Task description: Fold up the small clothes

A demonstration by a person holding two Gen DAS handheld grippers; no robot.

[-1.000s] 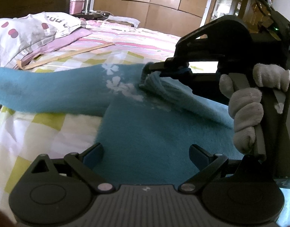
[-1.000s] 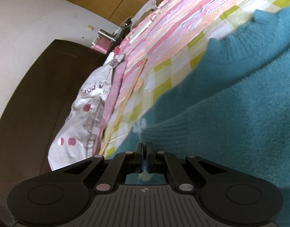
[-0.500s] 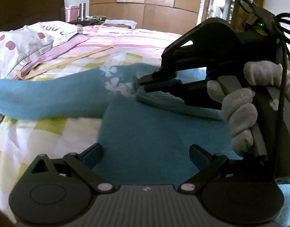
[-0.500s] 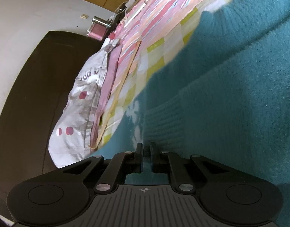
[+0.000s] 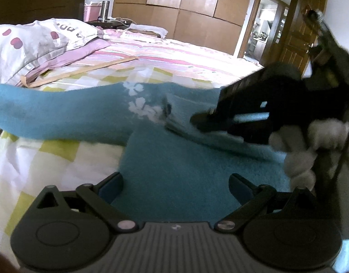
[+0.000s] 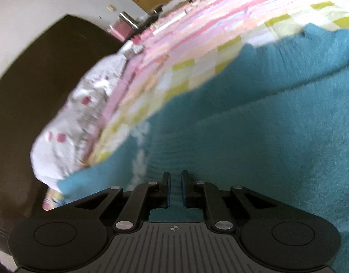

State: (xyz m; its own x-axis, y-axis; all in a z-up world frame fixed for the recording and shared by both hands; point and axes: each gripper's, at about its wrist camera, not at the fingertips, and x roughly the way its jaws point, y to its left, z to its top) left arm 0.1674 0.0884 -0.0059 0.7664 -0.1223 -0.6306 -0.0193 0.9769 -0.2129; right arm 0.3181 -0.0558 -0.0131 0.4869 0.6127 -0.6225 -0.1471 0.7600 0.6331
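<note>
**A:** Start with your left wrist view. Where is the garment, and why does it lie that way?

**B:** The teal sweater [image 5: 179, 182] lies flat on the bed [image 5: 60, 159], spread over the checked quilt so its parts can be folded inward. One sleeve [image 5: 60, 113] runs out toward nine o'clock, with white flowers near the shoulder. The other sleeve's ribbed cuff [image 5: 186, 118] is already laid across the chest, toward one o'clock from your left gripper [image 5: 175, 182].

**A:** And that left gripper?

**B:** Its jaws stand wide, one on each side of the sweater's lower body, and they pinch nothing. Whether the tips rest on the knit you cannot tell. Your right gripper [image 5: 197, 122] comes in from three o'clock, carried by a gloved hand [image 5: 311, 145], with its tips at the folded cuff.

**A:** Now your right wrist view.

**B:** It is blurred. The right gripper [image 6: 175, 188] points along the sleeve that lies over the chest, and the pillow [image 6: 83, 125] sits at ten o'clock. The jaws have just been opening and now show a narrow gap. Teal knit shows through that gap, yet the pads do not appear to press it, so you seem to have let the cuff go where the fold needs it.
</note>
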